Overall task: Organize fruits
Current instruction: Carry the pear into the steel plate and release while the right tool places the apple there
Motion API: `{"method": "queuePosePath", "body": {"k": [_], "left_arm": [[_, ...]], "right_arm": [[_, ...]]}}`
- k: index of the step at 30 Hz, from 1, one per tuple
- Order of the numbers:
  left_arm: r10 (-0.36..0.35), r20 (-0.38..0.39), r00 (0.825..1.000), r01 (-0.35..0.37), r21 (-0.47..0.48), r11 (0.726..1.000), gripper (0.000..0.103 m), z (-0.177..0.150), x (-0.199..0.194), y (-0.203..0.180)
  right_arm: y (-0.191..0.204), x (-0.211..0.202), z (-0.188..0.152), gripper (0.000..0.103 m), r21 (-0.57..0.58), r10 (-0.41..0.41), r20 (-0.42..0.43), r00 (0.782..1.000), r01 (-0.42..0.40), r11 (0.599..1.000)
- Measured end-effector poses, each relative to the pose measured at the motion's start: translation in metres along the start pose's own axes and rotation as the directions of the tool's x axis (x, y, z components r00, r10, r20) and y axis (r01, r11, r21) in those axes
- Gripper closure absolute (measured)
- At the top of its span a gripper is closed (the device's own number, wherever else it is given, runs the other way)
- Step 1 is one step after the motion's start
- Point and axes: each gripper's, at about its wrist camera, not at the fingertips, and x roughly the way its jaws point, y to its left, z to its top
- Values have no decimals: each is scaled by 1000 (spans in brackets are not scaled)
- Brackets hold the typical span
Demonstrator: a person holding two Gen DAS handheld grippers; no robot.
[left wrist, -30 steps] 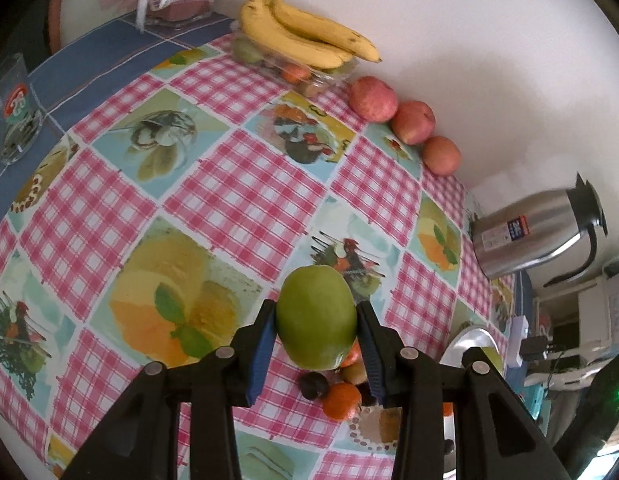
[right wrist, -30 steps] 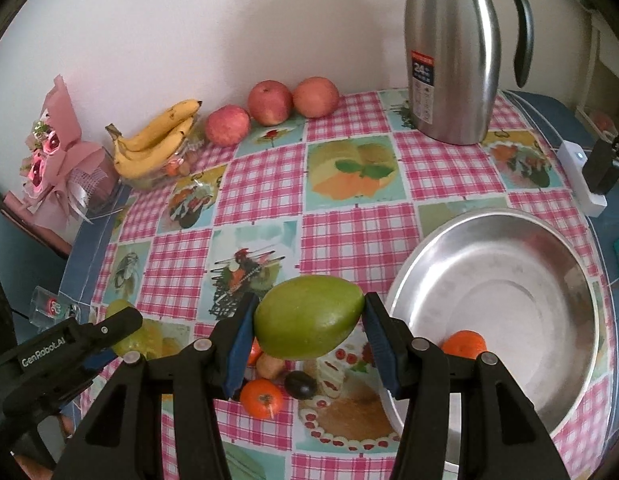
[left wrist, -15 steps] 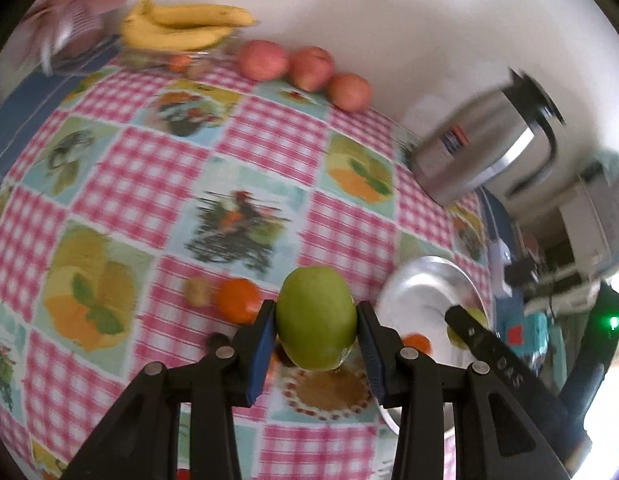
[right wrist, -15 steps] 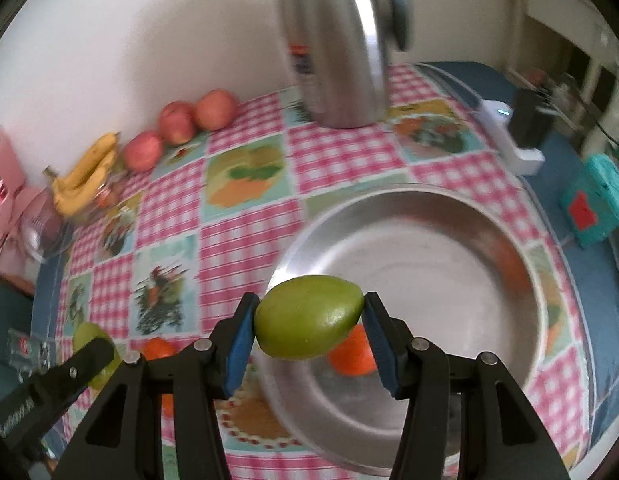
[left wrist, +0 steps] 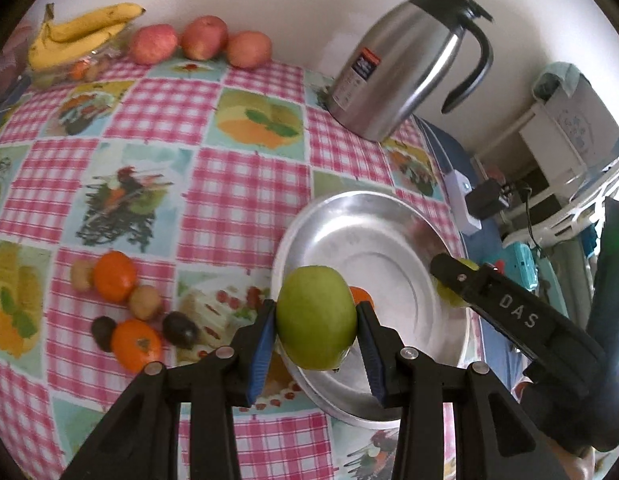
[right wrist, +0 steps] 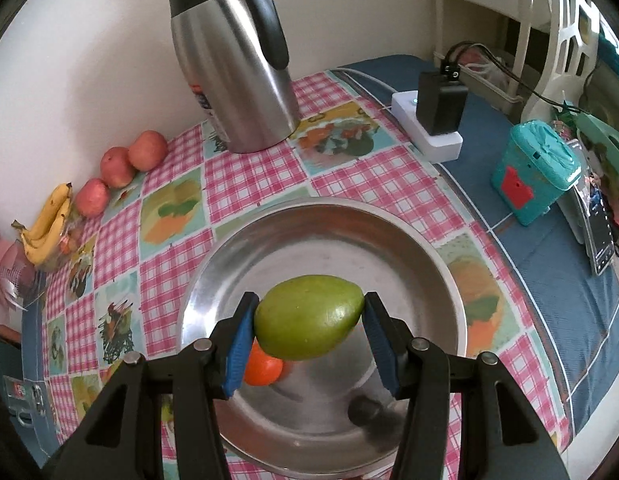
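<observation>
Steel basin [right wrist: 429, 248]: round, shiny, sitting on the checked cloth [left wrist: 237, 184] at the table's near right part; one orange [right wrist: 261, 366] lies inside, near the rim.
Left gripper [left wrist: 316, 326]: blue pads clamped on both sides of a green mango [left wrist: 315, 316] — fruit held clear of the cloth, above the basin's near-left rim.
Right gripper [right wrist: 309, 330]: pads pressed on the two ends of a second green mango [right wrist: 307, 316], held lengthwise between them above the basin's bowl, over the orange.
Right tool from the left view: black finger marked DAS reaches over the basin's right side; its mango shows only as a green sliver behind it.
Loose fruit [left wrist: 129, 312]: two oranges, two small brown fruits and two dark ones grouped on the cloth, left of the basin and apart from it.
Back wall: three red apples [left wrist: 199, 38] in a row; bananas [left wrist: 77, 34] on a clear container just beside them.
Kettle [right wrist: 233, 56]: steel with black lid and handle — upright behind the basin, near the wall.
Right of the cloth: white power strip [right wrist: 427, 130] with a black adapter plugged in; teal box [right wrist: 535, 172] further right on blue fabric.
Glass [right wrist: 23, 400]: at the far-left edge, partly cut off.
</observation>
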Motion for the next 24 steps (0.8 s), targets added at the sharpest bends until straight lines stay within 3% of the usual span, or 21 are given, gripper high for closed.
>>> {"method": "queuePosePath", "body": {"k": [24], "left_arm": [[30,-34,999,-28,40,999,61,-6,33,-3]], "right_arm": [[-3,33,-13,48,-15,-47,-117,992,45,999]]}}
